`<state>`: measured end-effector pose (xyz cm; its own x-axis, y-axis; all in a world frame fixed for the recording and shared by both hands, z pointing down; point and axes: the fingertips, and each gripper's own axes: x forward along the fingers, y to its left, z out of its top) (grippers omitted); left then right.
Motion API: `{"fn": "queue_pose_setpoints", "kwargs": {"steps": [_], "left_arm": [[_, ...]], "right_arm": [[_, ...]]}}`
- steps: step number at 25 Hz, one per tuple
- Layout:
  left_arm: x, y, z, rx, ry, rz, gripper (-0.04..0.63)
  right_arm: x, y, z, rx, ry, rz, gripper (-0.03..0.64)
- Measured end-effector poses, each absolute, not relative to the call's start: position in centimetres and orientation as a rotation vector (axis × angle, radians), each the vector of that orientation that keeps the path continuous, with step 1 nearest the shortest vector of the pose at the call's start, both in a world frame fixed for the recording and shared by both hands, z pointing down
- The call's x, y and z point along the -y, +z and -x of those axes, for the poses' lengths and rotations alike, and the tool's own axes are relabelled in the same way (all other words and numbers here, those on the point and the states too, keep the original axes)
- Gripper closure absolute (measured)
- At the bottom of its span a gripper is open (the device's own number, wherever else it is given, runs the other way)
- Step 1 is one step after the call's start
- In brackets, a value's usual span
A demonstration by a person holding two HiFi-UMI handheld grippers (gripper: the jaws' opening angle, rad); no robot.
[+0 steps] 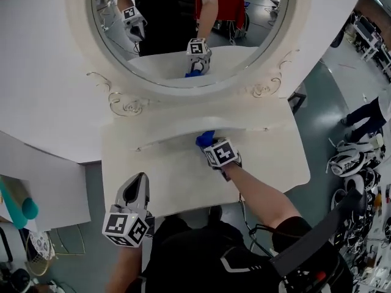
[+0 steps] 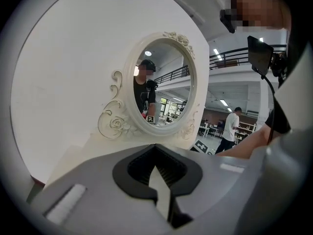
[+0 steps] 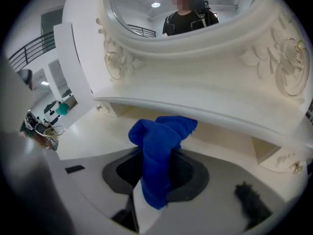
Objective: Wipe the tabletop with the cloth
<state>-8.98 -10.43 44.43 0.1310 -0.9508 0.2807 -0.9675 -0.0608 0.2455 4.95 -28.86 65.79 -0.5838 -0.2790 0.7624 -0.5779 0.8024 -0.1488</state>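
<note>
A blue cloth (image 3: 159, 151) is bunched between the jaws of my right gripper (image 1: 211, 146), which is shut on it. In the head view the cloth (image 1: 205, 138) touches the cream tabletop (image 1: 269, 157) near the back ledge, right of centre. My left gripper (image 1: 135, 194) hovers at the table's front left edge, away from the cloth. Its jaws are shut with nothing between them (image 2: 159, 177). An oval mirror (image 1: 183, 29) in a carved cream frame stands behind the tabletop and reflects both grippers.
A raised ledge (image 1: 183, 130) runs along the back of the tabletop under the mirror frame. White panels (image 1: 43, 182) stand to the left. Helmets and gear (image 1: 354, 163) lie on the floor to the right, where a person's legs (image 1: 366, 118) show.
</note>
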Motion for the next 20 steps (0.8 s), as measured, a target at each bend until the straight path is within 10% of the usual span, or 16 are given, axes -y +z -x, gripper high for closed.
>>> {"fn": "queue_pose_setpoints", "kwargs": {"steps": [20], "left_arm": [[12.5,44.7,7.8,1.612,0.026,-2.231,0.588]], "right_arm": [[12.8,66.8,-12.1,2.136,0.637,-0.672,0.488]]}}
